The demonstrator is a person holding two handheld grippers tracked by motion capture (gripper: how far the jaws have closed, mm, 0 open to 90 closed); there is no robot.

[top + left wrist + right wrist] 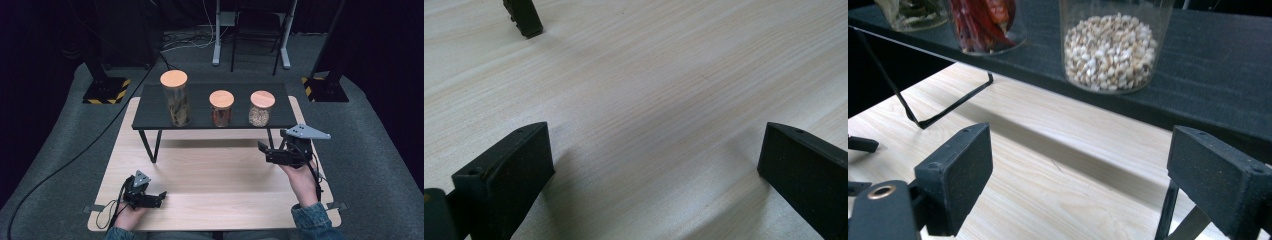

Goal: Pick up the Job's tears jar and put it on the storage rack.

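Three glass jars with round wooden lids stand in a row on a low black shelf (200, 122): a tall one with dried leaves (176, 100), one with red chillies (221, 109) and one with pale grains (261, 109). My right gripper (264, 151) hovers open just in front of the shelf's right end, below the grain jar. In the right gripper view the grain jar (1110, 50) rises close ahead above the open right gripper (1088, 155), nothing between the jaws. My left gripper (160, 198) rests open near the table's front left; the left gripper (654, 155) has bare wood between its jaws.
The shelf stands on thin black wire legs (923, 120) on a light wooden table (210, 185). A black tip (524, 17) juts in at the top left of the left gripper view; I cannot tell what it is. Cables and stand bases lie on the grey floor behind.
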